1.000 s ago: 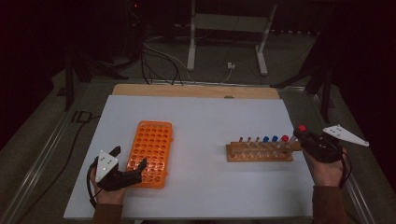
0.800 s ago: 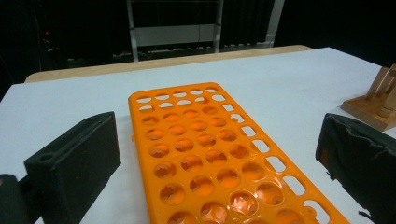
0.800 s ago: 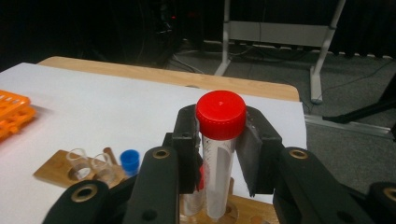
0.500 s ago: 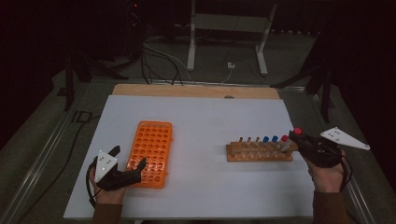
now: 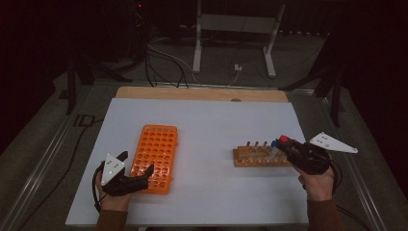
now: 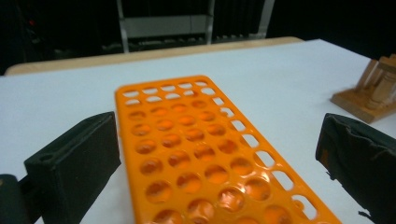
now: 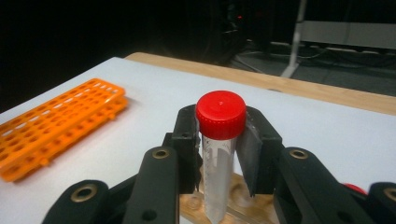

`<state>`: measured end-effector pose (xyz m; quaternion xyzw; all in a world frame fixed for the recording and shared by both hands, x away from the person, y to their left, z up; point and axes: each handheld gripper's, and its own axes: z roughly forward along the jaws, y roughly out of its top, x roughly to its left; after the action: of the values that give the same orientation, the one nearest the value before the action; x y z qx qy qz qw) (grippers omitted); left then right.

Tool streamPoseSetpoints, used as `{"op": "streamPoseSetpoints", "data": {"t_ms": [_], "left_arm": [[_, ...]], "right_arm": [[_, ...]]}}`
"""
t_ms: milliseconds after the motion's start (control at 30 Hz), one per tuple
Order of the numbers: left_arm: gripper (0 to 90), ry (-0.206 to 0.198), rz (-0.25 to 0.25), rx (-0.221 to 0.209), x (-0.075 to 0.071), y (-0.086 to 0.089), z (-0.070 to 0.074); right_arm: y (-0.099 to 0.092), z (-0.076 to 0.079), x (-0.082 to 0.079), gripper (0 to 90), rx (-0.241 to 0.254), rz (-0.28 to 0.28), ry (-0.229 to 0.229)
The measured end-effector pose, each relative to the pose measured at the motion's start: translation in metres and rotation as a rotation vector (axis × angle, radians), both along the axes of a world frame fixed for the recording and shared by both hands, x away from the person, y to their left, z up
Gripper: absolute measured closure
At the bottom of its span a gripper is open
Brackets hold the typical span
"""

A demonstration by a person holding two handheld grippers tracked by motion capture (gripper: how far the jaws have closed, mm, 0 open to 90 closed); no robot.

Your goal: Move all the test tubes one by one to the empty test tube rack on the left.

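- The orange plastic rack full of round holes (image 5: pixel 156 163) lies near the bench's left front corner, its long axis running front to back, well off to the left of the tube.
- Left gripper (image 5: pixel 137 168) is wide open, straddling the rack's near end.
- Right gripper (image 7: pixel 219 140) clamps the red-capped clear tube (image 7: pixel 218 154) upright, just above the wooden holder (image 5: pixel 260 156) near the right edge.

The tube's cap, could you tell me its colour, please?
Red, clearest in the right gripper view: cap.

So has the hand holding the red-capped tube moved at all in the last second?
Yes. The right gripper with the red-capped tube has slid left along the wooden rack, toward the orange rack.
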<state>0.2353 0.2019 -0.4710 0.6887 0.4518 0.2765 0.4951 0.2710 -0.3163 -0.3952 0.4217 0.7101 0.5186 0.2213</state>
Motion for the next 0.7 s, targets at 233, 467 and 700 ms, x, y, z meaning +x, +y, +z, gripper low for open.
{"op": "streamPoseSetpoints", "data": {"t_ms": [233, 467, 700], "left_arm": [[0.4, -0.023, -0.039, 0.024, 0.0, -0.02, 0.014], [0.5, -0.061, -0.082, -0.002, 0.003, -0.04, 0.031], [0.5, -0.079, -0.148, -0.009, 0.005, -0.072, 0.039]], "right_arm": [[0.012, -0.002, 0.003, 70.3, 0.001, 0.043, 0.011], [0.034, -0.004, 0.005, 70.3, 0.016, 0.112, 0.017], [0.047, -0.01, 0.007, 70.3, 0.02, 0.151, 0.033]]}}
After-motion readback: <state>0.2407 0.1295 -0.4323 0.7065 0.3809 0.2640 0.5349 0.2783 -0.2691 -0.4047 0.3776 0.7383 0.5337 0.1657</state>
